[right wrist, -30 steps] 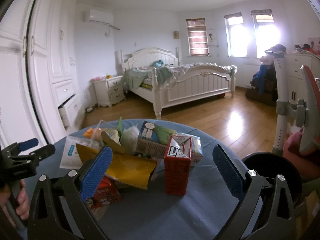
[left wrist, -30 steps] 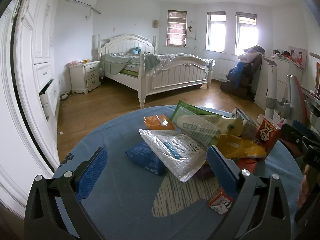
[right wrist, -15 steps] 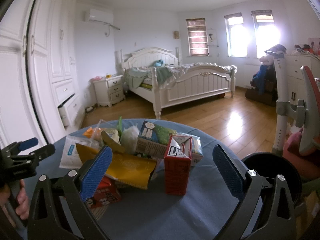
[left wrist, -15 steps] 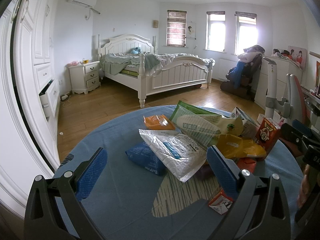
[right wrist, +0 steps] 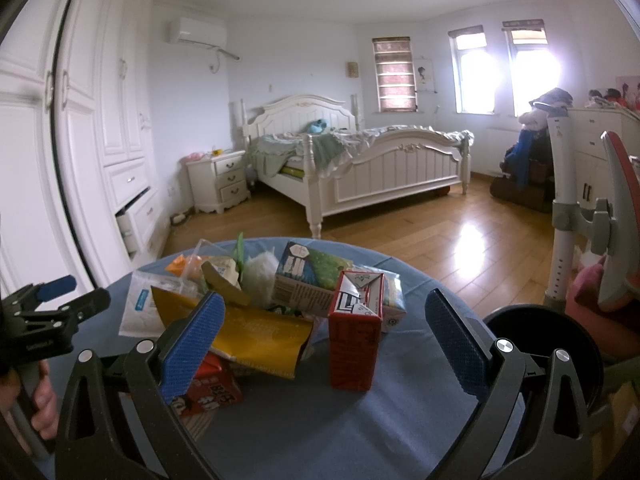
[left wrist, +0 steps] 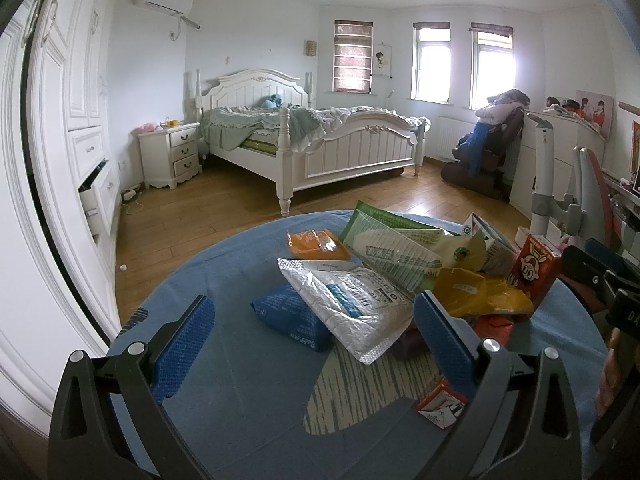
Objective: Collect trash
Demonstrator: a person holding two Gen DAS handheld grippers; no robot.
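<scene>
A heap of trash lies on a round table with a blue cloth (left wrist: 224, 364). In the left wrist view I see a blue packet (left wrist: 294, 318), a silver pouch (left wrist: 352, 304), an orange packet (left wrist: 316, 244), a green-white bag (left wrist: 390, 248) and a yellow bag (left wrist: 476, 292). My left gripper (left wrist: 316, 344) is open, just short of the blue packet and silver pouch. In the right wrist view a red carton (right wrist: 354, 336) stands upright beside a green-white carton (right wrist: 308, 280) and the yellow bag (right wrist: 256, 336). My right gripper (right wrist: 326, 344) is open, with the red carton between its fingers but untouched.
A black bin (right wrist: 548, 344) stands at the table's right edge. A chair (right wrist: 592, 240) is to the right of it. Behind the table are wooden floor, a white bed (left wrist: 320, 144), a nightstand (left wrist: 170, 152) and a wardrobe with an open drawer (left wrist: 94, 200). A hand holds the left gripper (right wrist: 44, 320).
</scene>
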